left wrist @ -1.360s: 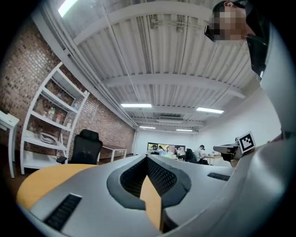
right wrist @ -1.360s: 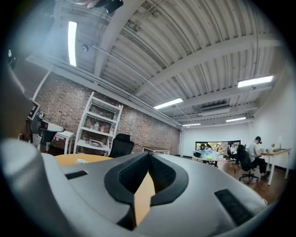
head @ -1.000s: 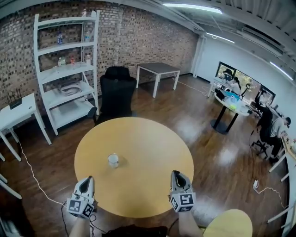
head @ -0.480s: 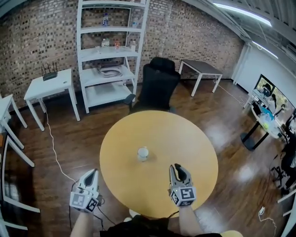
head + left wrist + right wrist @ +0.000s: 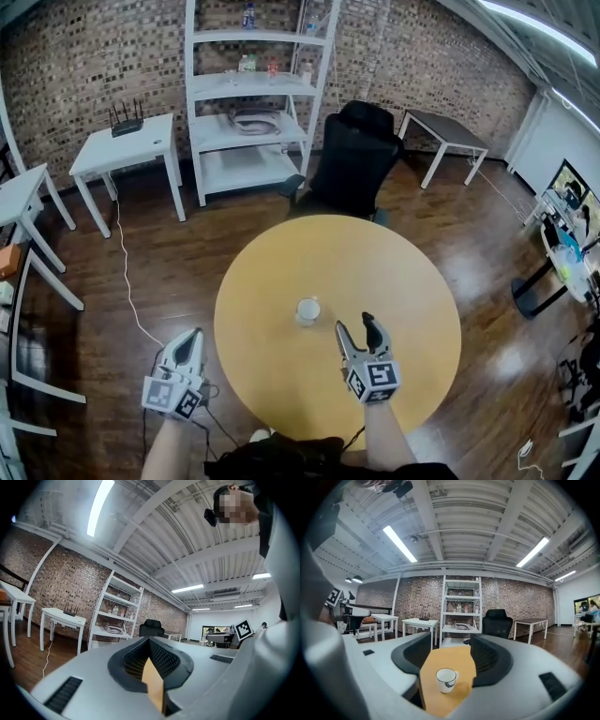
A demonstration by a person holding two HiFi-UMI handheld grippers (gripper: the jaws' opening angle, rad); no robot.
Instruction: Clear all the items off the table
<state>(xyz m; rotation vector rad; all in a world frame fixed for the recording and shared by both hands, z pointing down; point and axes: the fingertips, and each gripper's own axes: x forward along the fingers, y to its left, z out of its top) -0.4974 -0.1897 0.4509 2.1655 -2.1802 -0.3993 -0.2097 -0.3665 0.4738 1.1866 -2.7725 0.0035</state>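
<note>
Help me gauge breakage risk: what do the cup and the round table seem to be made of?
The cup is probably glazed ceramic: white, smooth, slightly glossy, with a small handle and a dark mark on its side. The round table is likely wood or wood-look laminate: even tan top, satin finish, no grain visible.

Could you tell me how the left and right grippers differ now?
The left gripper is shut; the right gripper is open, its jaws have just been opening. The left hangs beside the table, over floor; the right is above it, facing the cup. Nothing is between either's jaws.
</note>
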